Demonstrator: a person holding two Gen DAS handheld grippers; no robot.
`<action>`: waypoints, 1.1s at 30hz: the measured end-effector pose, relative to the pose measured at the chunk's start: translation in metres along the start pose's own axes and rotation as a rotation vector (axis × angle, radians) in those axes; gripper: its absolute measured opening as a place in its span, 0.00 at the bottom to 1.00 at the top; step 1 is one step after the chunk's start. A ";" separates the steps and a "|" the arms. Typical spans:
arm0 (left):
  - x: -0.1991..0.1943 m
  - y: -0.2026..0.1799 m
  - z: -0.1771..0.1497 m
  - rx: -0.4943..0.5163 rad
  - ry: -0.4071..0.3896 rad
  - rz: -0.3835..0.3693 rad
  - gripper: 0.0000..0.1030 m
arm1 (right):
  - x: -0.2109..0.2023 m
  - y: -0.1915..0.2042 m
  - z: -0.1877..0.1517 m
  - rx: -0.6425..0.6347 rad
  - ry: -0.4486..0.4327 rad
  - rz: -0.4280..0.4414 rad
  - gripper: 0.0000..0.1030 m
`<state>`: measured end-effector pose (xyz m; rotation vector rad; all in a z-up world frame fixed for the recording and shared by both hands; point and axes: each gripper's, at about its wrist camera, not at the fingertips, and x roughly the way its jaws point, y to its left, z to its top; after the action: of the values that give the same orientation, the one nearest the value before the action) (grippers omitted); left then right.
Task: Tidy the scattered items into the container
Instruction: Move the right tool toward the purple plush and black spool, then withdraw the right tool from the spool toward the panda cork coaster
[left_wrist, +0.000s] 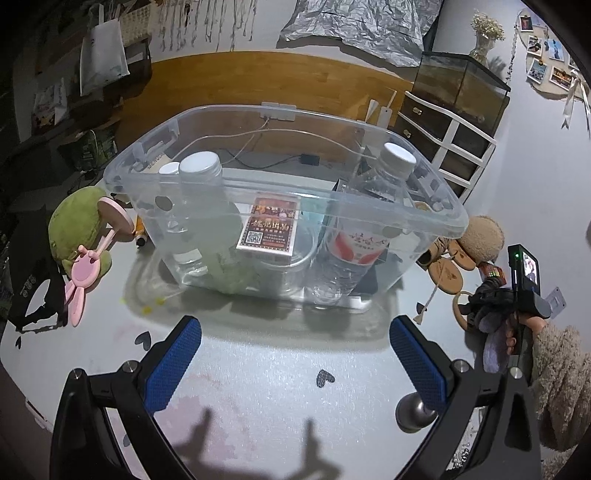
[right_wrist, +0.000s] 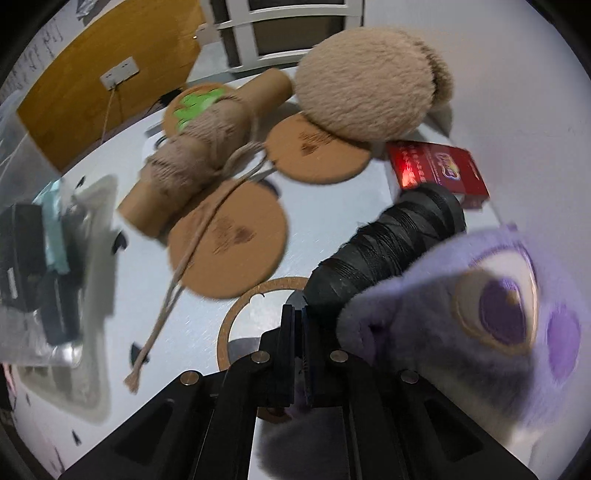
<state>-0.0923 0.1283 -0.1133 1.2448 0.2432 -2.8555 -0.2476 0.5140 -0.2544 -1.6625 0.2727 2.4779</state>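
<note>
Left tongs (left_wrist: 295, 363) spread, hovering low | right tongs (right_wrist: 300, 334) pinching purple plush (right_wrist: 461, 317)

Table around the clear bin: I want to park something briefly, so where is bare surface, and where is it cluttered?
Bare table lies in front of the clear bin, between it and the open left claw. Right of the bin is crowded: cork coasters, twine spool, tan plush, black thread spool. The left holds a green plush and pink stand.

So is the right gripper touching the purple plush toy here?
Touching. In the right wrist view the right gripper is closed with the purple plush toy fabric pinched between its fingers.
</note>
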 end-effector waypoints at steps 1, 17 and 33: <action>0.000 -0.001 0.001 0.002 -0.002 0.000 0.99 | 0.001 -0.002 0.001 0.003 0.002 0.000 0.04; 0.003 -0.003 -0.001 0.009 0.001 -0.027 0.99 | -0.007 0.041 -0.059 -0.043 0.087 0.138 0.05; -0.007 0.010 -0.005 -0.029 -0.023 -0.007 0.99 | -0.027 0.063 -0.085 -0.089 0.115 0.287 0.04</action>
<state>-0.0837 0.1189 -0.1128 1.2083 0.2873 -2.8592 -0.1749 0.4322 -0.2571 -1.9276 0.4508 2.6324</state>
